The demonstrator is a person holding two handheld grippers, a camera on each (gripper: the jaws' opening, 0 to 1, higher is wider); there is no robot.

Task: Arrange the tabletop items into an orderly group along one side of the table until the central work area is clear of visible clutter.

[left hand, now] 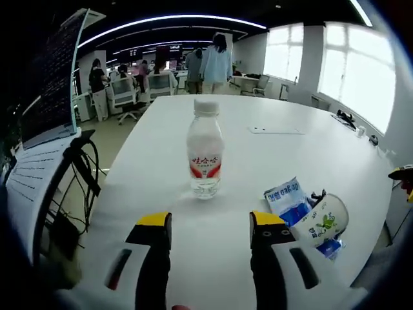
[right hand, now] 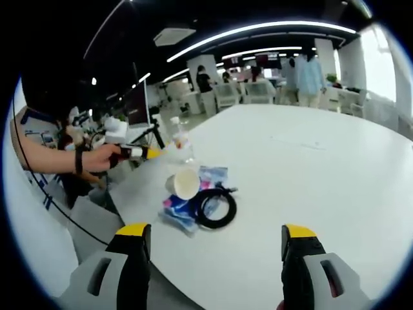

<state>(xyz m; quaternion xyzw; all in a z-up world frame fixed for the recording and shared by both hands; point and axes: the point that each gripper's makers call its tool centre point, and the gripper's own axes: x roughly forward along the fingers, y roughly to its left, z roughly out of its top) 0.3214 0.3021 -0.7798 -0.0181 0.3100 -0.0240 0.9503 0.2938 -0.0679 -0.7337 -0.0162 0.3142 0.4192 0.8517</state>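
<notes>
The left gripper (left hand: 210, 227) is hovering low over the white table (left hand: 271, 155) with its yellow-tipped jaws spread apart and nothing between them, pointing straight at a clear water bottle (left hand: 205, 156) with a white cap and red label. The bottle is standing upright just beyond the jaw tips, apart from them. To the right of that gripper a small cluster is sitting near the table edge: a paper cup (left hand: 326, 221) lying on its side on top of blue snack packets (left hand: 288, 199).

In the right gripper view, the right gripper (right hand: 215, 240) is also hanging open and empty, well back from the items. From here the cup (right hand: 186, 183), the blue packets (right hand: 179, 212) and a coiled black cable (right hand: 217, 207) are lying touching one another by the table's edge, with the bottle (right hand: 181, 141) just beyond them. The person's hand (right hand: 98, 157) is holding the left gripper beside the bottle.

By the look of it, the task is well along: the wide middle of the table is mostly bare, apart from a flat sheet of paper (left hand: 276, 130) farther off. What seems left is bringing the bottle in beside the cluster and dealing with that sheet.
</notes>
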